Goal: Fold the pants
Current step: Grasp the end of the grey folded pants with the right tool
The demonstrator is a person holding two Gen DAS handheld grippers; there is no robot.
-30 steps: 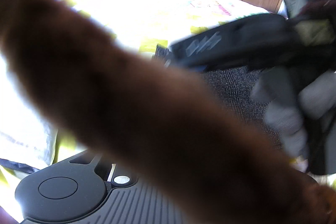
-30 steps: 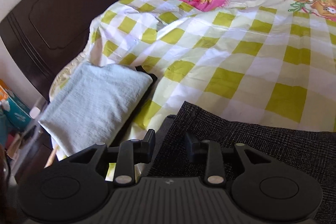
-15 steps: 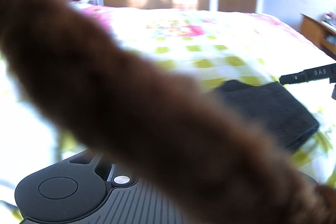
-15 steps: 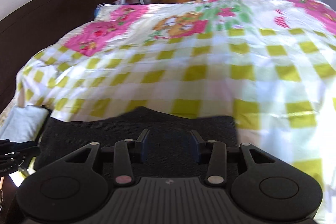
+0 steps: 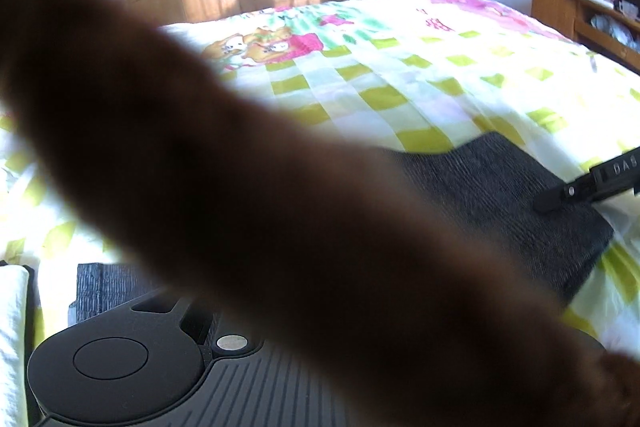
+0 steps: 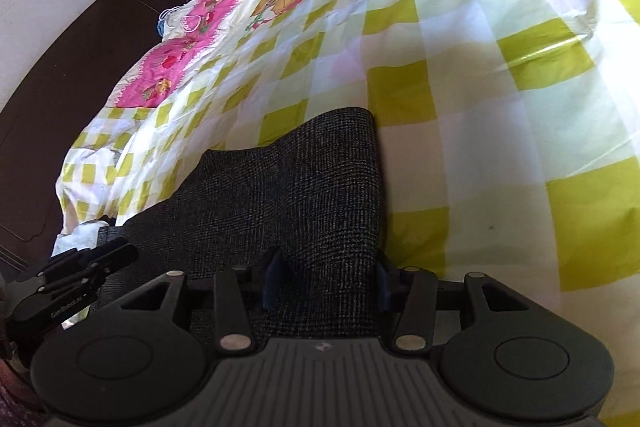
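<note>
Pants: We saw the pants (image 6: 320,195) lying flat on the bed (image 6: 500,87), a dark woven slab already doubled into a compact oblong near the bed's near edge.
Long axis: In the right wrist view the oblong ran from the lower left, where the left tongs (image 6: 116,253) sat, up toward its far edge by the green checks; its straight side edge pointed away from us toward the pink pillow end.
Right tongs: The right tongs (image 6: 324,281) straddled the near end of the pants with their jaws opening; cloth lay between them, but we saw no pad pressing on it.
Left tongs: A blurred brown furry sleeve (image 5: 248,187) covered the fingers in the left wrist view, so we could not tell whether they were apart or clamped.
Why so placed: We judged that the two tongs sat at opposite ends so the cloth could be kept square while the fold settled.
Beside it: A pale folded cloth (image 5: 14,307) lay near the bed's edge, beside the left tongs' end.
</note>
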